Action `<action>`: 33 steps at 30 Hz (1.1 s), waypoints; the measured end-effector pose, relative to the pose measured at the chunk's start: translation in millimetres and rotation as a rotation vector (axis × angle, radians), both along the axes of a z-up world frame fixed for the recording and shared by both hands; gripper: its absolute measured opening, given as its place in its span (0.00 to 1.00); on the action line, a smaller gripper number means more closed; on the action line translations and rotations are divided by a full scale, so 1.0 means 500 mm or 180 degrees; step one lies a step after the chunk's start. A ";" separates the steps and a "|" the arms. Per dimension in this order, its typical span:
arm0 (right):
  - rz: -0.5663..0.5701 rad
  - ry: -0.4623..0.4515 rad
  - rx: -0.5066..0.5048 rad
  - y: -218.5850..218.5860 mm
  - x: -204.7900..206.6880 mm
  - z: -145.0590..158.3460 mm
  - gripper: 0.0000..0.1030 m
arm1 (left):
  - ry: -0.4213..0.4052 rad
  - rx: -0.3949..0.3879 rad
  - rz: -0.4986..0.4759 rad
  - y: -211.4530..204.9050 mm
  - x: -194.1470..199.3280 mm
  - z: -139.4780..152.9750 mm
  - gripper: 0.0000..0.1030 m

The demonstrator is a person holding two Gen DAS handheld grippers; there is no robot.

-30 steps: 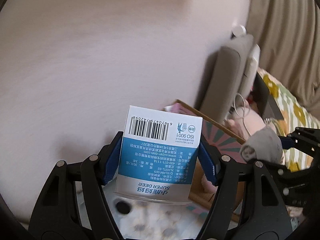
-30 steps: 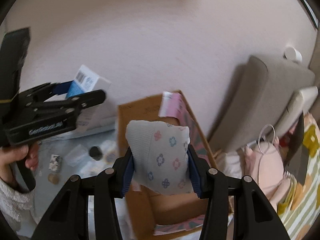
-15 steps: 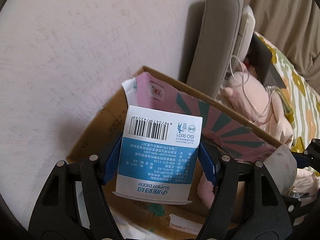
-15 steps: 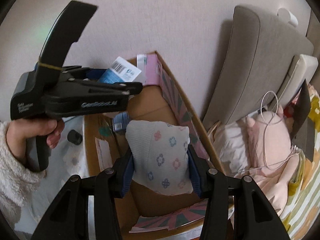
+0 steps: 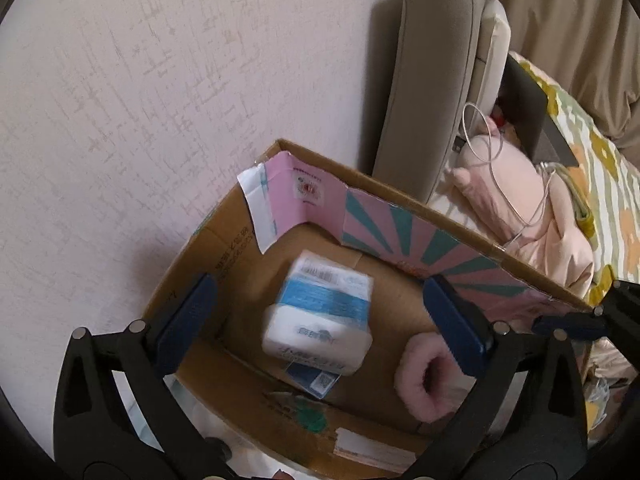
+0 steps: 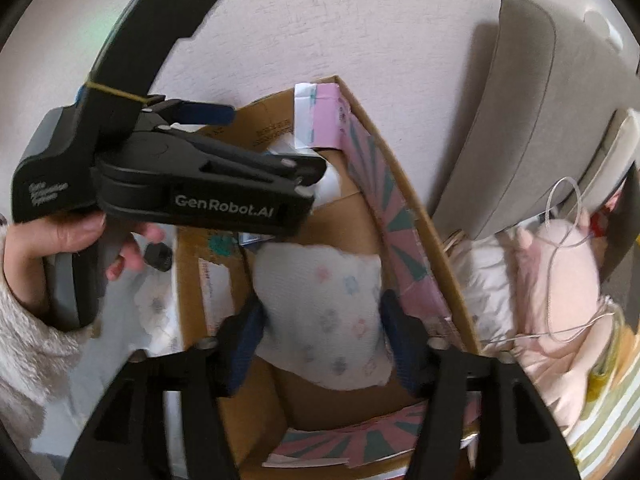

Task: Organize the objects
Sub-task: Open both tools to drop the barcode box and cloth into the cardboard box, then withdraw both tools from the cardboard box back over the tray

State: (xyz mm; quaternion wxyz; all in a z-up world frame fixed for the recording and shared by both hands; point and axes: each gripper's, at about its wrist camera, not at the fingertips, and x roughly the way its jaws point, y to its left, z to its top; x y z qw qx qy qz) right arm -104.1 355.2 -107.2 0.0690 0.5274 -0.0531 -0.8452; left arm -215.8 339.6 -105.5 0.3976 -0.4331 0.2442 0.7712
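A cardboard box point(image 5: 460, 226) with pink and teal flaps stands open against the wall; it also shows in the right wrist view point(image 6: 416, 216). My left gripper point(image 5: 320, 324) is open and empty above it. The white and blue tissue pack point(image 5: 320, 308) lies inside the box, blurred. A pink fluffy ring point(image 5: 426, 380) lies beside it. My right gripper point(image 6: 322, 332) is shut on a white cloth with small flowers point(image 6: 324, 316), held over the box. The left gripper body point(image 6: 192, 188) shows at the left of the right wrist view.
A grey headboard point(image 5: 428, 80) stands right of the box against the wall. A bed with a pink plush toy point(image 5: 516, 188), a white cable and a flowered cover lies further right. A small dark cap point(image 6: 158, 258) lies on the pale surface left of the box.
My left gripper opened and let go of the tissue pack, which dropped into the box. My right gripper moved over the box with the cloth still in it.
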 end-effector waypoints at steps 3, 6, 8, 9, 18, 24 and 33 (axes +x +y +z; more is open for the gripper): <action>-0.0018 0.0115 -0.0045 0.000 0.006 0.008 0.89 | -0.0012 -0.0008 -0.0004 -0.001 0.004 0.000 1.00; -0.0028 0.0176 0.0024 -0.001 0.010 0.013 0.89 | -0.0007 -0.0030 -0.0014 0.000 0.013 0.001 1.00; -0.0045 0.0205 0.0022 0.002 0.013 0.016 0.89 | -0.0001 -0.0033 -0.0010 0.000 0.017 0.002 1.00; -0.0053 0.0207 0.0014 0.003 0.014 0.017 0.89 | -0.0008 -0.0029 -0.0010 -0.002 0.018 0.004 1.00; -0.0031 0.0268 0.0030 0.000 0.025 0.041 0.89 | 0.0039 0.0083 0.0029 -0.036 0.036 0.059 1.00; 0.0041 0.0395 0.0128 -0.019 0.036 0.081 0.89 | 0.0129 0.0265 0.0213 -0.095 0.046 0.137 1.00; 0.0265 0.0756 0.0076 -0.081 0.051 0.176 0.89 | 0.0388 0.0635 0.0715 -0.278 0.081 0.270 1.00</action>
